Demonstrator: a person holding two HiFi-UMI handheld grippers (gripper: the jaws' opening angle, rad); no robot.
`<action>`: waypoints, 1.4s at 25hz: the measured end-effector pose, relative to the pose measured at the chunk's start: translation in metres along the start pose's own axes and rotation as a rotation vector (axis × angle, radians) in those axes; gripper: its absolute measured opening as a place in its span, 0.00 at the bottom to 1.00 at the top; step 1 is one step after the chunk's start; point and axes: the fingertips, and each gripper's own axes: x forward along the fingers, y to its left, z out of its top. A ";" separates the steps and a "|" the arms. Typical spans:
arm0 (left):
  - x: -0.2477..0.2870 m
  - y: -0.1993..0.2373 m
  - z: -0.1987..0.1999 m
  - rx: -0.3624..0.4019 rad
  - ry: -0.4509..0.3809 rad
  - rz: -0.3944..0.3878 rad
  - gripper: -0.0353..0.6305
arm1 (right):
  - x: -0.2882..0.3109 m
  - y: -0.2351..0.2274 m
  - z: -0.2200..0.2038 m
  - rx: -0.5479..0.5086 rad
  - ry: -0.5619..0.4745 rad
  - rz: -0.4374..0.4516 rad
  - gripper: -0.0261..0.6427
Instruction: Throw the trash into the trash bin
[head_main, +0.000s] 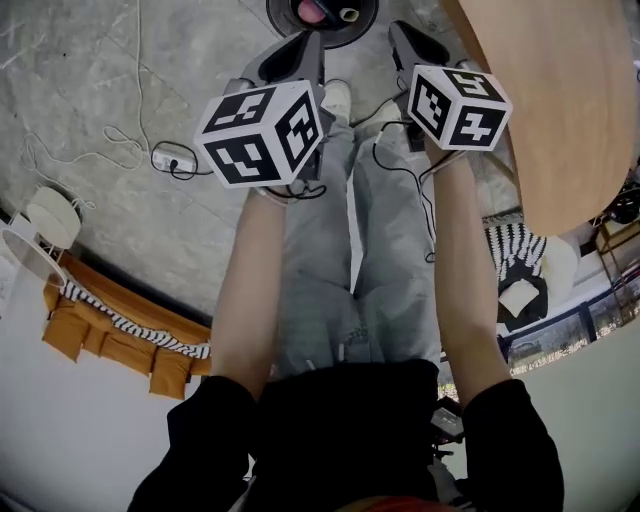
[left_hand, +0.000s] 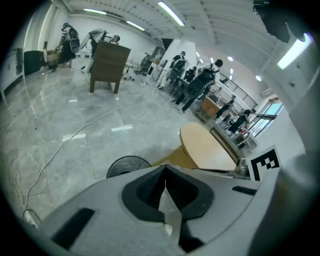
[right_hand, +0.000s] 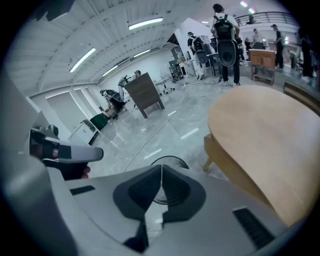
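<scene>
both grippers are held out over the floor in front of the person's legs, pointing slantwise down toward the bin. the left gripper has its jaws together at the tips. a pale sliver shows in the gap behind them, and i cannot tell whether it is a scrap or only floor seen through. the right gripper is closed too, its pads meeting at the tips with nothing between them; only floor and part of the bin's rim show through its gap. the bin is dark and round, and stands on the floor just beside the edge of the table, ahead of the person's shoe. the trash shows inside the bin's rim in the head view, a pink lump with a tan tube just beside it. a cable loops across the floor to a power strip, to the left of the left gripper. in both gripper views a wooden cabinet stands on the floor well beyond the bin, and a group of people stands further off among desks.
</scene>
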 end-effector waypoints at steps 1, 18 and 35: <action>0.000 -0.012 0.006 0.021 -0.002 -0.014 0.07 | -0.012 -0.005 0.005 0.018 -0.017 -0.013 0.06; -0.058 -0.280 0.044 0.317 -0.035 -0.310 0.07 | -0.317 -0.088 0.055 0.303 -0.487 -0.339 0.06; -0.221 -0.590 0.123 0.545 -0.329 -0.681 0.07 | -0.664 -0.126 0.129 0.364 -1.015 -0.648 0.06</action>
